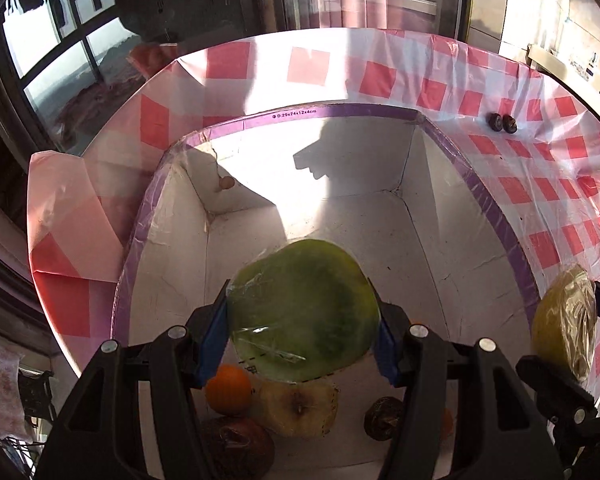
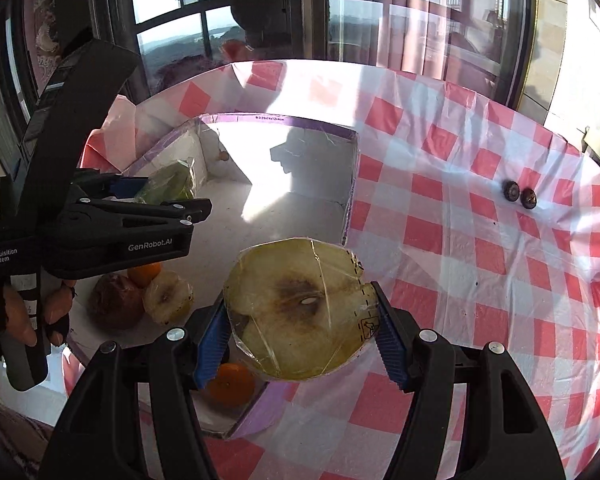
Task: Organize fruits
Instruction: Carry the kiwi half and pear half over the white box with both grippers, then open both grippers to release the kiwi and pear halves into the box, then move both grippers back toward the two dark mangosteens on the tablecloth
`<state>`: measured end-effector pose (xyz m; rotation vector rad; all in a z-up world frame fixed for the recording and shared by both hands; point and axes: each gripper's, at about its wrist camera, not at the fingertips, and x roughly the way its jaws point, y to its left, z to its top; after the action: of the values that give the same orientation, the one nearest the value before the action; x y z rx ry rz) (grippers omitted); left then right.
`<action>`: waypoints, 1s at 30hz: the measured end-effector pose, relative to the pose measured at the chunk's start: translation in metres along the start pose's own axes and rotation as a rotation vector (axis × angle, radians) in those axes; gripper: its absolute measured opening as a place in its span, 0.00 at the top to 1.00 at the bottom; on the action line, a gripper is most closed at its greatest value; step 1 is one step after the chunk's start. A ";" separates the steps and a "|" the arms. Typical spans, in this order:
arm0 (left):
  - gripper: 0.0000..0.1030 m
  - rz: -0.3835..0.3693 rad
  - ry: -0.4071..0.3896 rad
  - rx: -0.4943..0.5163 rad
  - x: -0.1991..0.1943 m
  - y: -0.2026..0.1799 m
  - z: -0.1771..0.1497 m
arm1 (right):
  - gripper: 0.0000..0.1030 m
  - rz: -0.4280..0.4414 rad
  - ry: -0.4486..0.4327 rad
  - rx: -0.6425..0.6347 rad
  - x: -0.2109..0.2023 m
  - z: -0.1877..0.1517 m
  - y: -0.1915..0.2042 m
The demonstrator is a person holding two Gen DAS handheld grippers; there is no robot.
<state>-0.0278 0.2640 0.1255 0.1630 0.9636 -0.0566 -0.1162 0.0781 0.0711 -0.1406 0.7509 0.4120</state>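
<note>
Over the box, the left gripper clamps a wrapped green fruit half between its blue pads. At 6 o'clock below it, on the box floor, lie an orange, a cut apple and two dark fruits. The right gripper grips a wrapped yellow half above the box's near corner. Two small dark fruits sit on the checked counter at 2 o'clock.
</note>
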 end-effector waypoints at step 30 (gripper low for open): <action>0.22 -0.004 0.047 0.004 0.007 0.011 -0.009 | 0.32 0.025 0.123 -0.114 0.024 -0.013 0.046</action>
<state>-0.0298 0.2765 0.1164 0.1662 1.0112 -0.0585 -0.1275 0.1241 0.0456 -0.2650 0.8506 0.4733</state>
